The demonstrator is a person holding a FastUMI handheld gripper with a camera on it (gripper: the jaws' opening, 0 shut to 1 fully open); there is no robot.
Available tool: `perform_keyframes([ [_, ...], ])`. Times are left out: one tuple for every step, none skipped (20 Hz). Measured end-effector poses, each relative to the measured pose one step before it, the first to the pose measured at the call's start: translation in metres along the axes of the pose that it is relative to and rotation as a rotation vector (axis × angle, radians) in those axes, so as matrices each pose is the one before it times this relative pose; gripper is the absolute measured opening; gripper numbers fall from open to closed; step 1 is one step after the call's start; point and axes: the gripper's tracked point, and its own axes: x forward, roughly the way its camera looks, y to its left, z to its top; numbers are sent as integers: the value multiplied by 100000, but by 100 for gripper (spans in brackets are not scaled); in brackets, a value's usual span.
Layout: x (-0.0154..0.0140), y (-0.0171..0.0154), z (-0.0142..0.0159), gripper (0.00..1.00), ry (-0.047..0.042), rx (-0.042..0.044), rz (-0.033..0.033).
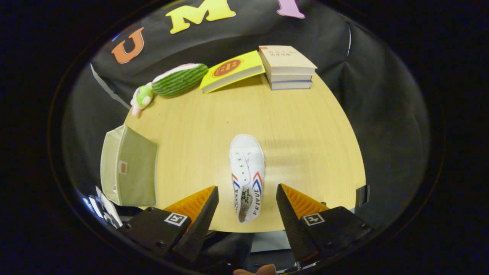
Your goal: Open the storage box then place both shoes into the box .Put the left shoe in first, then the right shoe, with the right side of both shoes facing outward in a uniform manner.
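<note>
A white canvas shoe (pixel 247 176) with red and blue side stripes lies on the wooden table (pixel 298 133), toe pointing away from me, heel near the table's front edge. My gripper (pixel 247 193) hovers above it, open, and the shoe's heel half appears in the gap between the two fingers, neither finger touching it. A beige fabric storage box (pixel 129 172) sits at the table's left edge, left of the left finger; its lid looks closed.
At the far edge of the table lie a watermelon plush toy (pixel 172 81), a yellow book (pixel 233 70) leaning against a stack of books (pixel 287 67). A person's fingertip (pixel 256 270) shows below the gripper.
</note>
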Motion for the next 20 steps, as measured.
perform_keyframes([
  [1155, -522, -258, 94, 1904, -2610, 889],
  [1164, -432, -492, 94, 2609, -1838, 1118],
  [1117, -354, -564, 94, 2528, -1191, 1646],
  [1119, -264, -799, 94, 3222, -584, 1497],
  [879, -247, -404, 94, 2183, 378, 1284],
  [980, -265, -396, 94, 1773, 873, 959],
  [785, -104, -185, 94, 1133, 1078, 1384],
  [798, -98, -42, 94, 1012, 511, 1069],
  [697, -333, -1, 93, 1080, 253, -81],
  [651, -371, 53, 93, 1455, 168, -674],
  [572, -118, 65, 93, 1023, 170, 285],
  [520, 117, 90, 91, 1218, 182, 773],
  [296, 103, -13, 89, 1165, -131, 396],
  [345, 131, 58, 88, 625, -513, 122],
  [339, 110, 87, 86, 538, -1257, 2],
  [331, 150, 45, 82, 335, -733, 196],
  [371, 205, -46, 79, 662, 226, 794],
  [226, 560, 3, 68, 411, 2323, 2765],
  [173, 8, -21, 61, 155, 3345, 281],
  [-536, -137, -196, 47, -70, 2601, 652],
])
